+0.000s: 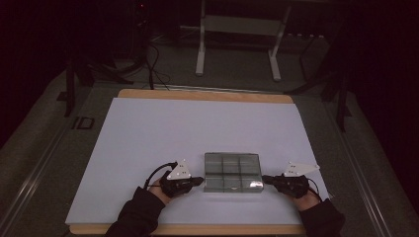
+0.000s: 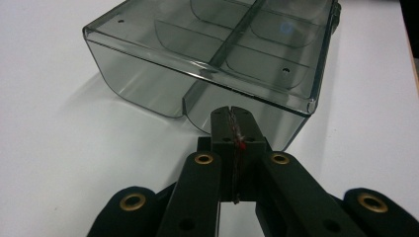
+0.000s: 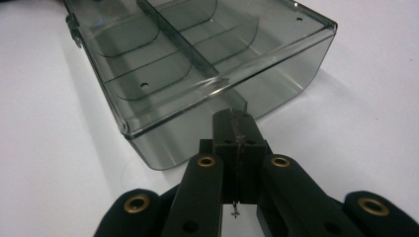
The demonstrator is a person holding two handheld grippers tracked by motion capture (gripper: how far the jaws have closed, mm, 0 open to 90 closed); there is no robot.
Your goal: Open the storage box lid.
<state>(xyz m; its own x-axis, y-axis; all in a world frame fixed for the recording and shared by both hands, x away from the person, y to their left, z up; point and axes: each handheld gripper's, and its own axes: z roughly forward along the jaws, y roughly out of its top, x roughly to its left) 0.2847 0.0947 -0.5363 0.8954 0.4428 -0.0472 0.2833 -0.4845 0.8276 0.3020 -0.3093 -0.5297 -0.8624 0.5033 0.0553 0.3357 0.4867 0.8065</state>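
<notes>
From the high view, I have a clear smoky-grey compartment box lying on the white surface near its front edge, between my two hands. My left tool comes in from the left and its tip meets the box's left end, while my right tool comes in from the right and its tip meets the box's right end. Each tool carries a pale three-cornered plate on top, and my dark sleeves enter from the bottom of the picture. Beyond the surface the room is dark, with a pale metal frame standing on the floor behind. In the left gripper view, my left tool is clenched, its two black jaws pressed flat together with nothing between them, and the tip sits right at the box's end wall, just where the middle divider meets that wall. I can see the box's lid lying flat, with curved compartment walls showing through it. In the right gripper view, my right tool is likewise clenched on nothing, jaws pressed together, its tip right up against the opposite end wall of the box, again in line with the long middle divider. A small latch shows on the box's far left side.
</notes>
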